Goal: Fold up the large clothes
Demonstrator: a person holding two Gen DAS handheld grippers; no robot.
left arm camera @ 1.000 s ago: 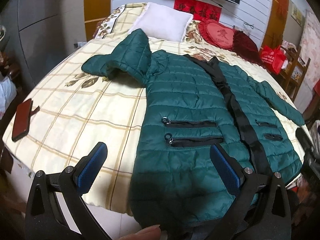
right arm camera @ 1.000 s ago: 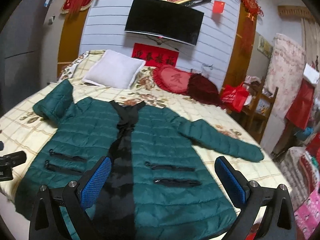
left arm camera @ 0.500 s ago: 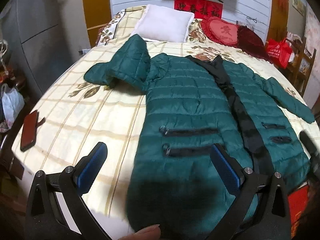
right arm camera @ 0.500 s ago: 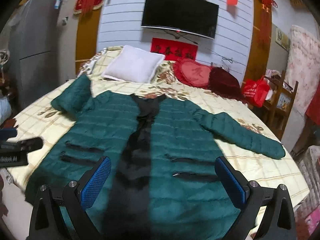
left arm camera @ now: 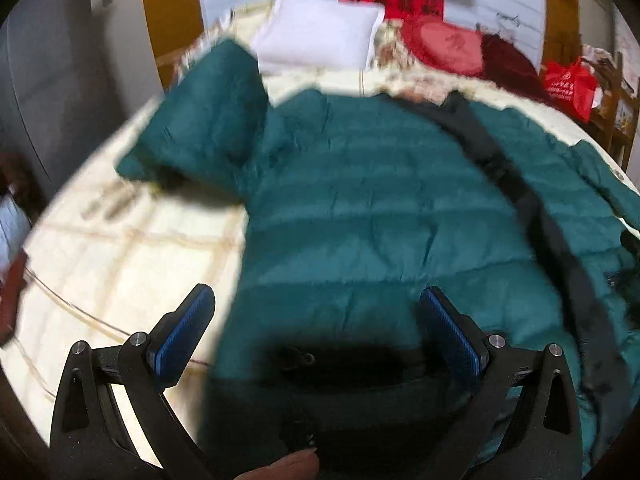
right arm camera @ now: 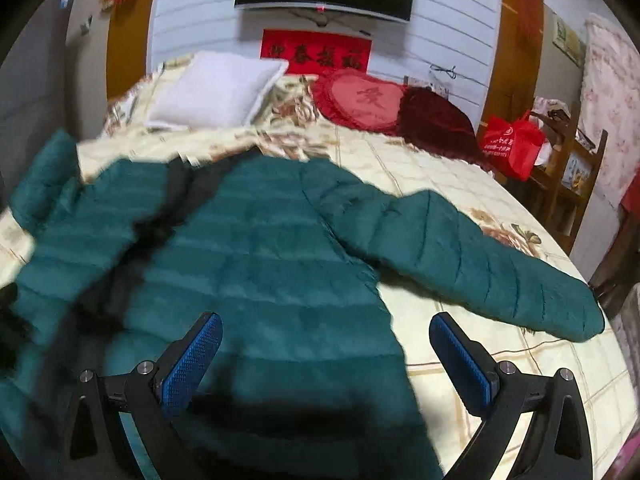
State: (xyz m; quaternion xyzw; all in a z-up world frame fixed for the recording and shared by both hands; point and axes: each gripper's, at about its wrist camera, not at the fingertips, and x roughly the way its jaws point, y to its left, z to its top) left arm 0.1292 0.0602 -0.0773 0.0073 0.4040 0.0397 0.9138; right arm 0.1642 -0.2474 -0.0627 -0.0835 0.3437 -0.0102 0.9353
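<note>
Two hand-held grippers hang over the near part of the green puffer jacket point(left arm camera: 380, 208), which lies spread face up on the bed point(left arm camera: 120, 248). Your left hand-held gripper point(left arm camera: 316, 332) is spread wide with nothing between its pads, above the pocket zip; your right hand-held gripper point(right arm camera: 326, 356) is equally spread and empty, over the panel near the far sleeve point(right arm camera: 480, 256). Both views are blurred, so exact edges are hard to judge. The quilted shell looks slick and puffy: pinch too shallow and you will likely catch only the top layer, letting the back slide out. The other sleeve point(left arm camera: 208, 120) lies doubled back by the pillow point(left arm camera: 316, 36); fold over it and you risk a lumpy, crooked result.
</note>
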